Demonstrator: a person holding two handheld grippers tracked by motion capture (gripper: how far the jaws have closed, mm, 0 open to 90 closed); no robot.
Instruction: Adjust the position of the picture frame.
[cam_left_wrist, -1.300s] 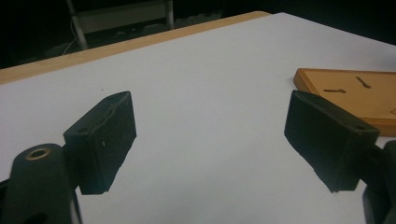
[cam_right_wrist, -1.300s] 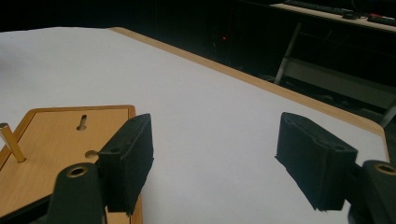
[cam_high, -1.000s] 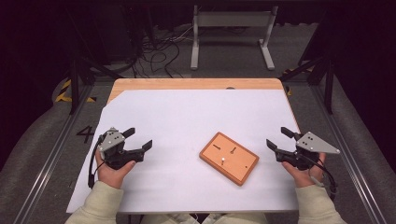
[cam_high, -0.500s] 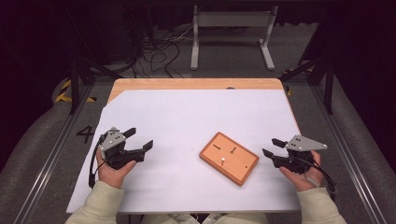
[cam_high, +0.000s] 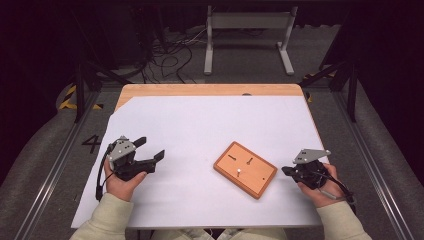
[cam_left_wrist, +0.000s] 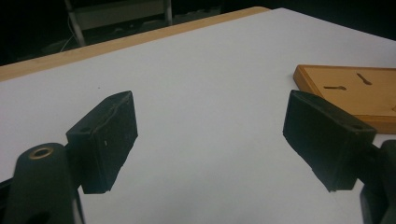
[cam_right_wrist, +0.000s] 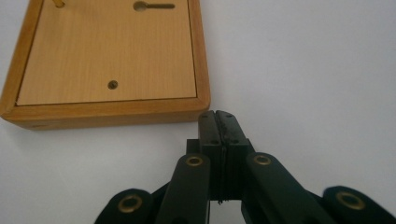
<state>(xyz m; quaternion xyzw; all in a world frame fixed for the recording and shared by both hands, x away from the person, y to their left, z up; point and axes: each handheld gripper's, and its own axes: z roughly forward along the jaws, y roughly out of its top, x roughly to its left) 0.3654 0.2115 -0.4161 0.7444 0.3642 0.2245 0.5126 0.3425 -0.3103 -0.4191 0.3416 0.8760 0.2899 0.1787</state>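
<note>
Wooden board flat on the white sheet covering the desk, right of centre, between both claws. Right claw just beside the board's right corner, not touching, jaws just closed pad against pad with nothing between. Left claw well apart from the board, jaws spread wide and empty above the sheet.

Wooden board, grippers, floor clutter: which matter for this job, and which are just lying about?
In the job:
wooden board
right gripper, jaws just closed on nothing, beside the board
left gripper, open

Lying about:
white sheet
cables
metal stand
</note>
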